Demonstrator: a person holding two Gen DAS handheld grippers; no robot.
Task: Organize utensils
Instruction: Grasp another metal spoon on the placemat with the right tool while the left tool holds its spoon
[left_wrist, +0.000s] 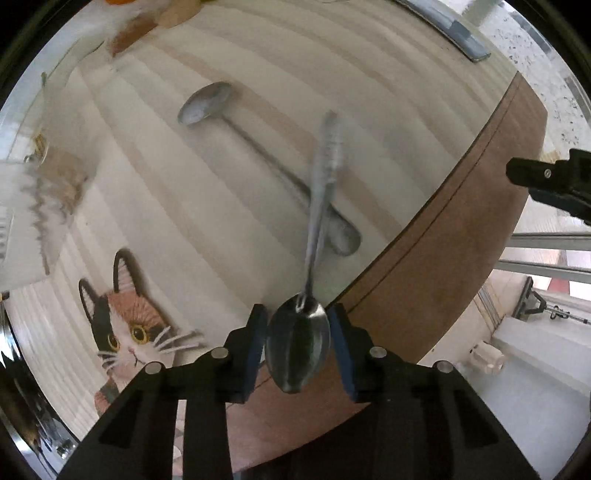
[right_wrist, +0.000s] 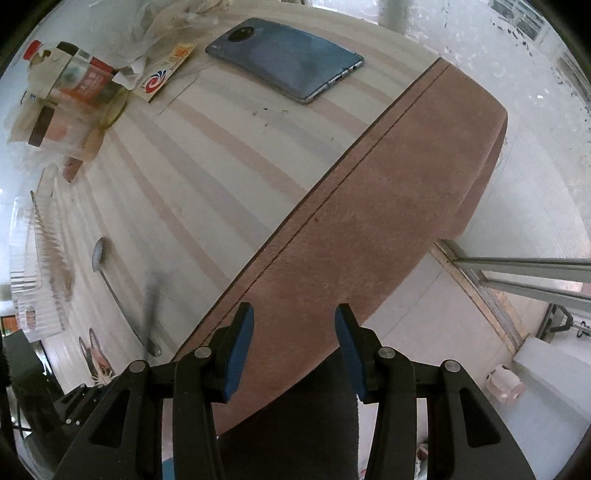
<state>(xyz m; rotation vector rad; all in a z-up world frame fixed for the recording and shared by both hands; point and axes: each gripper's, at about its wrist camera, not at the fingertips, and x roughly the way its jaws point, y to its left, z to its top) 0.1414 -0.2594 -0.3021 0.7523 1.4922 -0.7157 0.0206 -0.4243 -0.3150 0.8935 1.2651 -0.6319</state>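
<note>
My left gripper (left_wrist: 298, 317) points down at the table and is shut on the bowl of a metal spoon (left_wrist: 299, 343), a blue pad against each side. The spoon's handle (left_wrist: 325, 166) reaches away from me, blurred, and crosses over a second spoon (left_wrist: 205, 103) that lies flat on the striped tablecloth (left_wrist: 184, 221). In the right wrist view that second spoon (right_wrist: 99, 254) lies at the far left. My right gripper (right_wrist: 293, 314) hangs open over the table's brown edge (right_wrist: 369, 221) with nothing between its fingers. Its black body (left_wrist: 546, 177) shows at the right of the left wrist view.
A blue phone (right_wrist: 284, 68) lies at the back of the table. Bottles and packets (right_wrist: 74, 81) crowd the far left corner, with a ribbed clear plastic container (right_wrist: 37, 277) along the left side. A cat picture (left_wrist: 125, 332) is printed on the cloth. Pale floor (right_wrist: 535, 184) lies beyond the table edge.
</note>
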